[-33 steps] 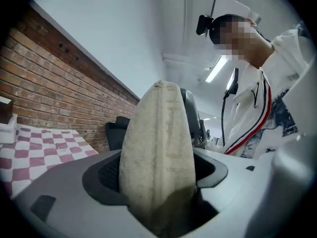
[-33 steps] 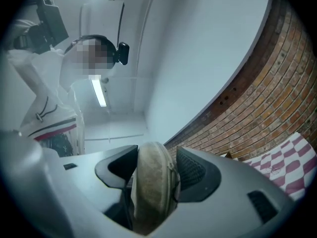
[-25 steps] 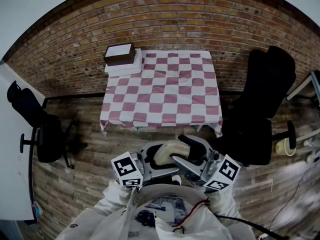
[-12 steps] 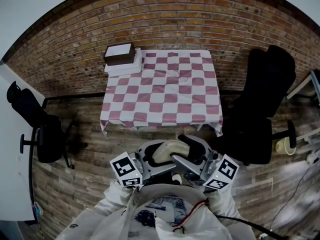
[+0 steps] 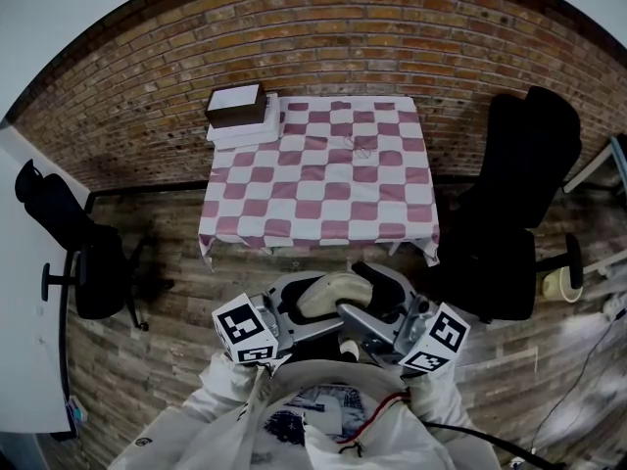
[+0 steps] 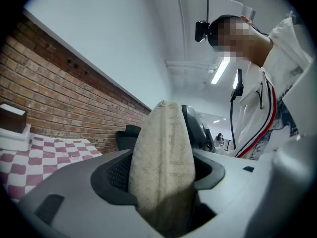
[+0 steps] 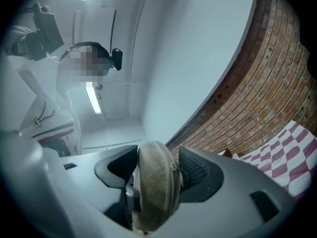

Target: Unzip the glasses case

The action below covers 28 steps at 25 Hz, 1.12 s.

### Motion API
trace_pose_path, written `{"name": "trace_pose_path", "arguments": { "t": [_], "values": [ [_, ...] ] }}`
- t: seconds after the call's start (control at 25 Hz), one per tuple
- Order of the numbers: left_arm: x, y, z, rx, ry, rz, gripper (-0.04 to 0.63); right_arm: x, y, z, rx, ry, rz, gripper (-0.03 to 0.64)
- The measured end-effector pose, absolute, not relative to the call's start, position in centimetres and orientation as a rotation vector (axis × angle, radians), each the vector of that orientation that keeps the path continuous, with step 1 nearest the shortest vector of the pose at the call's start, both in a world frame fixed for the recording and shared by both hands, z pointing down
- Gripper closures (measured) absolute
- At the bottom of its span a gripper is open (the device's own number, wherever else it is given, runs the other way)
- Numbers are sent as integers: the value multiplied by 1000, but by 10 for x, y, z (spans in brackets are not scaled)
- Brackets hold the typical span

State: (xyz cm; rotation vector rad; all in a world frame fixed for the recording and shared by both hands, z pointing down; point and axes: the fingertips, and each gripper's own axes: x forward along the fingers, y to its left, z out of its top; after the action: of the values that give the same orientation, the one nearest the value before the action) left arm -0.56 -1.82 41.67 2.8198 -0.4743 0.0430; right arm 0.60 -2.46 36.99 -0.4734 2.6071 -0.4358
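Nearest, held in front of the chest: case sits in the air between both tools, well short of the table.

Left gripper: jaws clamped on one end of the case, pads pressed to both flanks, a seam running up the side facing its camera.

Right gripper: jaws closed on the opposite, rounded end. A stitched ridge lies against one pad. We cannot pick out a zipper pull there.

Change over the last second: very little. The left gripper's marker cube drifts slightly outward and down in the head view, and the case keeps its place and its shape. We see no gap along the seam.

Our reading: the two-ended hold is set and unzipping has not visibly begun. The pull must be found first.

Farther out: the checked cloth carries stacked boxes at its far-left corner.
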Motion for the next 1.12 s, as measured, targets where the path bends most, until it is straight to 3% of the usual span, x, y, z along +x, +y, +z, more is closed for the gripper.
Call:
{"name": "trace_pose_path", "arguments": {
  "t": [1.12],
  "values": [
    [-28,-49,419,2855,-696,522,288,38,-37,399,-1017,2725,-164,359]
  ]
}}
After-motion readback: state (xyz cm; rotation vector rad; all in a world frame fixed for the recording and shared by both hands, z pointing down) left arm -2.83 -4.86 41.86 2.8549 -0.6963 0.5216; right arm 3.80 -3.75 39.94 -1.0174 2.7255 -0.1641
